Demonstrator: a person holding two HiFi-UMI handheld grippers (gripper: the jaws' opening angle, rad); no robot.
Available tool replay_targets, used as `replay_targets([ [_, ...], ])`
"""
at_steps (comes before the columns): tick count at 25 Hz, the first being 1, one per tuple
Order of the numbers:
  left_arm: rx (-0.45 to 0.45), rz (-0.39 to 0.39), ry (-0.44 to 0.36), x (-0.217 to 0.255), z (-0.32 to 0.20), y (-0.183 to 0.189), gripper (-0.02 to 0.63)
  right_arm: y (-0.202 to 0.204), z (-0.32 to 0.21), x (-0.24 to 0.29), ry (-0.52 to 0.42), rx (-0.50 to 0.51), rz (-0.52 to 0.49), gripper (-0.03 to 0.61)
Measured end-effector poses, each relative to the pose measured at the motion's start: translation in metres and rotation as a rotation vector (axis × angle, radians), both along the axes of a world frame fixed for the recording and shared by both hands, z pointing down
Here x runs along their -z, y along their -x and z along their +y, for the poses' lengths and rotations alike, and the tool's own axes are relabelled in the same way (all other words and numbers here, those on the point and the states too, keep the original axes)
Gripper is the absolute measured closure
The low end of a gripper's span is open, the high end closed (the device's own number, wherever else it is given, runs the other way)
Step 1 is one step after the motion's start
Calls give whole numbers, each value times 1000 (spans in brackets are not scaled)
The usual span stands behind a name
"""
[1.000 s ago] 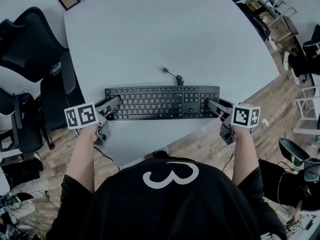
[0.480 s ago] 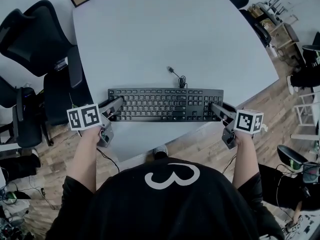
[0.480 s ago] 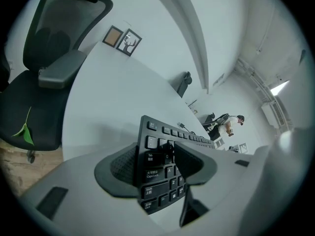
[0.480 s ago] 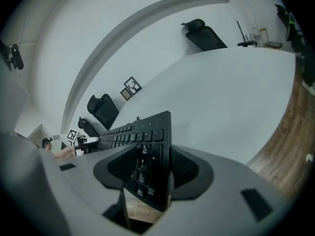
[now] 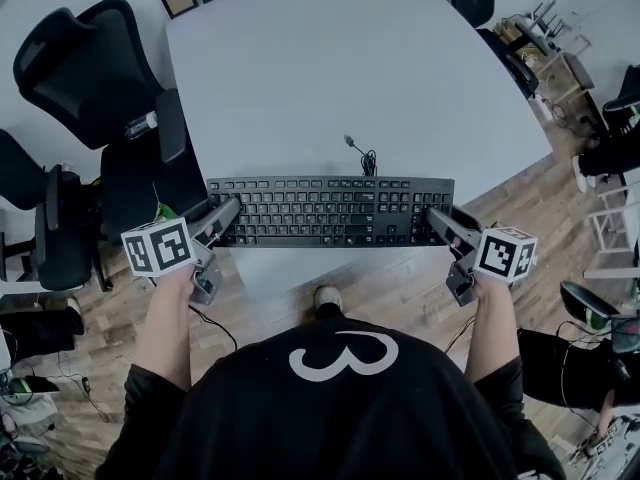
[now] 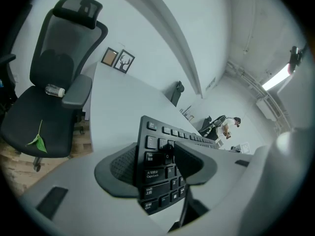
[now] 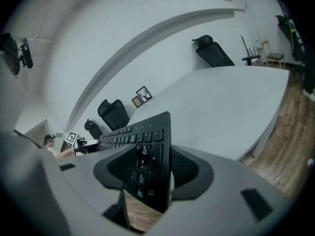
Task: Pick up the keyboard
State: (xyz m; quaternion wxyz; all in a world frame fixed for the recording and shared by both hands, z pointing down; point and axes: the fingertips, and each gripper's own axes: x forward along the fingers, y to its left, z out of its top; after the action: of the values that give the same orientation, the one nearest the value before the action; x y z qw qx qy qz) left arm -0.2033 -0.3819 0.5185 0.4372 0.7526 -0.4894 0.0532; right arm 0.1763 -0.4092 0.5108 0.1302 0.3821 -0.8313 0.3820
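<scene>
Bright even light, faint shadows, strong fisheye warp, dark corners

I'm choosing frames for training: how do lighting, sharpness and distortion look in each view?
Head view: even soft light, sharp, no glare on the table, edges bent. Left gripper view: strong fisheye, dark corners, keyboard keys sharp, left claw blurred nearest the lens. Right gripper view: same fisheye and vignette, right claw soft.

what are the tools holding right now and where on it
The keyboard: the left tool grips its left end, the right tool its right end.
</scene>
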Motion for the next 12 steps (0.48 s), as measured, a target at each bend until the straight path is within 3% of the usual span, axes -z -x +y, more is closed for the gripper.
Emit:
replay_targets([
  [6,12,5,-117,-4,-1,-1,383,-1,-4,2,-139,-11,-11,374],
  [12,21,9,-183,-6,-3,3,383,-1,-6,9,-227,-26,-7,374],
])
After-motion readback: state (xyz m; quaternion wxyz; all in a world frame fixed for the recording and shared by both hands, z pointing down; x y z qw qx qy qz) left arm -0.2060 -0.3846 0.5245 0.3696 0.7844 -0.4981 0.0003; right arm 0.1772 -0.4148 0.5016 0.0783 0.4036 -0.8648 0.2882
